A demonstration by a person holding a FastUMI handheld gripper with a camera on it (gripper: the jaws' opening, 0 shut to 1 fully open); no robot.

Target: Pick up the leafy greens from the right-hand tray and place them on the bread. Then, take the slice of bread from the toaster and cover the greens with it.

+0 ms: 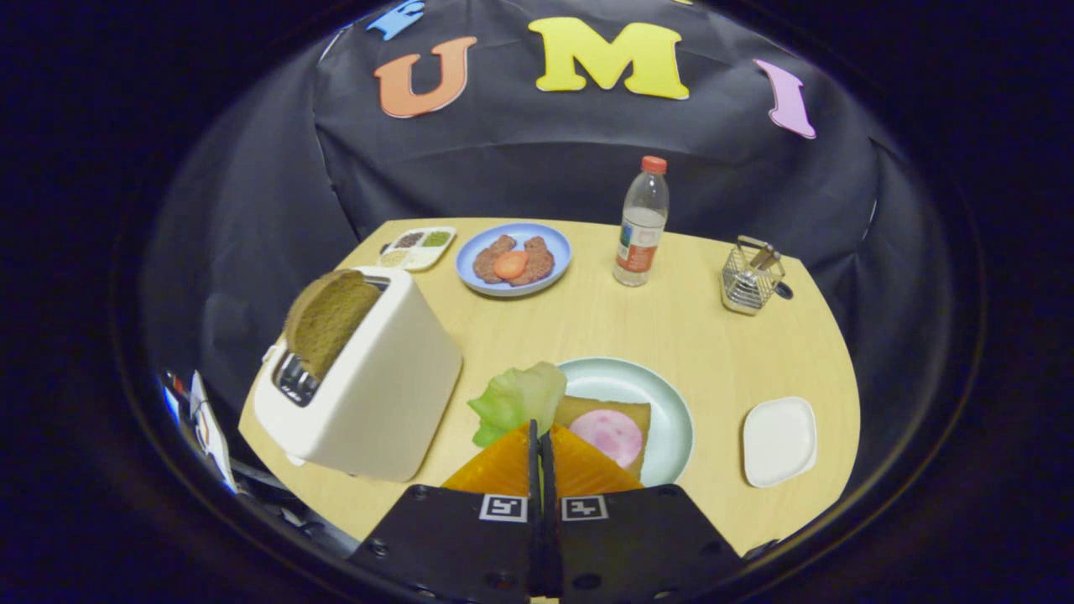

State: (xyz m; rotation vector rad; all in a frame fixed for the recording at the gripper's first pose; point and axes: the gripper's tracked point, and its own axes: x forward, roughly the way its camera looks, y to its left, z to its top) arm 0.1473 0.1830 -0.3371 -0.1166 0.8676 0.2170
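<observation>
My gripper (541, 432) is shut on the leafy greens (516, 401), a pale green lettuce leaf that sticks up and to the left from between the fingertips. Just ahead and slightly right lies a slice of bread (638, 415) topped with a pink ham round (617, 436), on a pale green plate (663, 390). The leaf hangs above the plate's left rim and the bread's left corner. To the left stands a white toaster (377, 386) with a brown bread slice (327, 319) sticking out of its slot.
An empty white square tray (779, 440) sits right of the plate. Further back are a blue plate of meat patties and a tomato slice (513, 258), a small condiment dish (417, 246), a water bottle (642, 222) and a wire basket (751, 277).
</observation>
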